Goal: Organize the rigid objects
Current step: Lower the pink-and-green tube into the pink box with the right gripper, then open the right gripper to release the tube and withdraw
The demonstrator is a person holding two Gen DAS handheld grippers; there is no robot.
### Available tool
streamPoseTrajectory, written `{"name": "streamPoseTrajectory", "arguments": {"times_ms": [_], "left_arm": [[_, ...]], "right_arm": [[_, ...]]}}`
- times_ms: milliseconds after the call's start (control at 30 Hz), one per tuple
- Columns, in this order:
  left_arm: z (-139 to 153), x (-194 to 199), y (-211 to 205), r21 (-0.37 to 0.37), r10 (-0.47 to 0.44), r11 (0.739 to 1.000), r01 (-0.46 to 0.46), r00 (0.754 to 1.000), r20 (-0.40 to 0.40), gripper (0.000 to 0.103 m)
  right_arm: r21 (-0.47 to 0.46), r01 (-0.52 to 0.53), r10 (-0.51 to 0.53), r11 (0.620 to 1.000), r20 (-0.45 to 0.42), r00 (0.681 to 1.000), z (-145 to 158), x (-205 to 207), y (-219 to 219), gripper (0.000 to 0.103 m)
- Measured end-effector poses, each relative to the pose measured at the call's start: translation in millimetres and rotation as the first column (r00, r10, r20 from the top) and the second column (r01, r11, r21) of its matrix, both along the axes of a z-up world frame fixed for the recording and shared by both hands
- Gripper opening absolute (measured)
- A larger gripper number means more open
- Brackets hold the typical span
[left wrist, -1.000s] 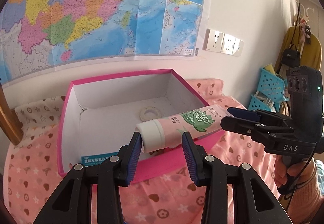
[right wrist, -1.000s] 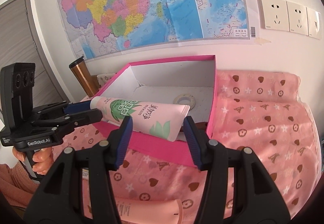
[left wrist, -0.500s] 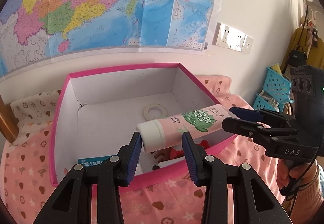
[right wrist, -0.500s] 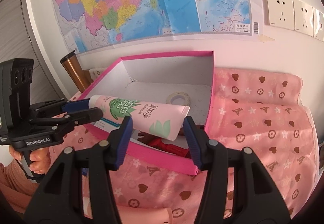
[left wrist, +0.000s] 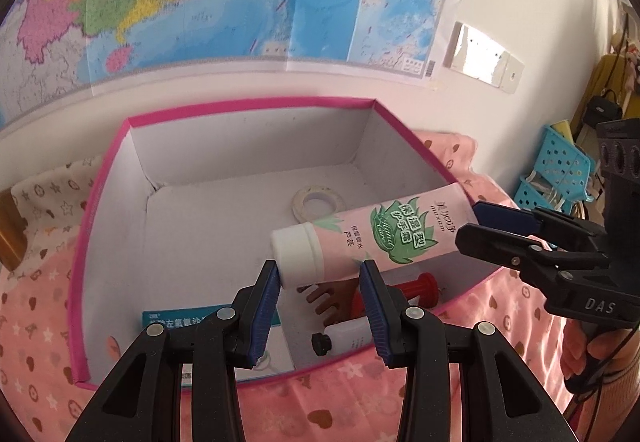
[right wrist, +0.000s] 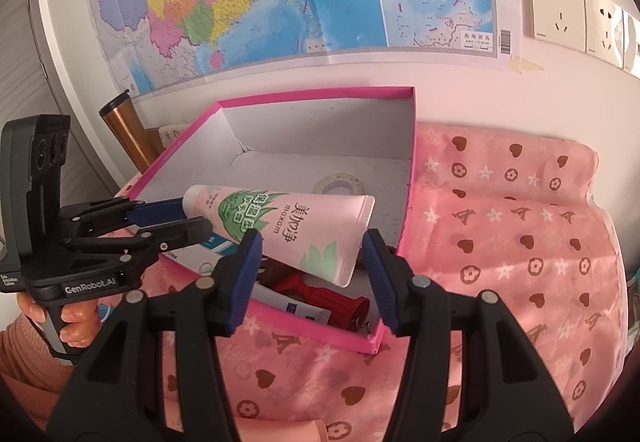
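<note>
A pink hand-cream tube (left wrist: 384, 234) with a white cap (left wrist: 298, 254) hangs level over the front of the pink-rimmed box (left wrist: 248, 106). My left gripper (left wrist: 320, 274) is shut on the cap end. My right gripper (right wrist: 312, 246) is shut on the flat crimped end of the tube (right wrist: 296, 226). Each gripper shows in the other's view: the right gripper (left wrist: 480, 226) and the left gripper (right wrist: 176, 218). Inside the box (right wrist: 320, 94) lie a tape roll (left wrist: 318, 202), a teal-and-white carton (left wrist: 208, 322), a red-handled tool (left wrist: 416, 284) and a small white bottle (left wrist: 344, 334).
The box sits on a pink patterned cloth (right wrist: 500, 226) against a wall with a map. A copper flask (right wrist: 124, 126) stands left of the box. Blue baskets (left wrist: 560, 170) are off to the right. Another pink item (right wrist: 280, 430) lies near the front edge.
Both grippers have carried the tube forward and down over the box. The red tool, white bottle and carton at the box's front have come into view.
</note>
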State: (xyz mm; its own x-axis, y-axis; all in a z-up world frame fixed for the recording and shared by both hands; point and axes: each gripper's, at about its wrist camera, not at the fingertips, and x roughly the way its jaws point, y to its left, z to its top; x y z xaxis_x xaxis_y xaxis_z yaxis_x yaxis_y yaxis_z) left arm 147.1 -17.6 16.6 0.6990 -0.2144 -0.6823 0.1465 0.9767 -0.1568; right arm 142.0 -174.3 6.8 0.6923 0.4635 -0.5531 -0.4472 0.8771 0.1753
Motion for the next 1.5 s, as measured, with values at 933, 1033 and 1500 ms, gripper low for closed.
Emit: {"name": "streamPoseTrajectory", "arguments": {"times_ms": [933, 1033, 1500], "left_arm": [[-14, 27, -3, 0.003, 0.003, 1.000, -0.003, 0.997, -0.075, 0.041], [-14, 24, -2, -0.007, 0.003, 1.000, -0.003, 0.998, -0.067, 0.041], [9, -42, 10, -0.024, -0.024, 0.999, 0.026, 0.996, 0.084, 0.045]], "right_arm": [[-0.035, 0.024, -0.025, 0.999, -0.012, 1.000, -3, 12, 3, 0.055], [-0.027, 0.028, -0.029, 0.999, -0.012, 1.000, -3, 11, 2, 0.055], [0.047, -0.015, 0.014, 0.999, 0.040, 0.999, 4, -38, -10, 0.056]]}}
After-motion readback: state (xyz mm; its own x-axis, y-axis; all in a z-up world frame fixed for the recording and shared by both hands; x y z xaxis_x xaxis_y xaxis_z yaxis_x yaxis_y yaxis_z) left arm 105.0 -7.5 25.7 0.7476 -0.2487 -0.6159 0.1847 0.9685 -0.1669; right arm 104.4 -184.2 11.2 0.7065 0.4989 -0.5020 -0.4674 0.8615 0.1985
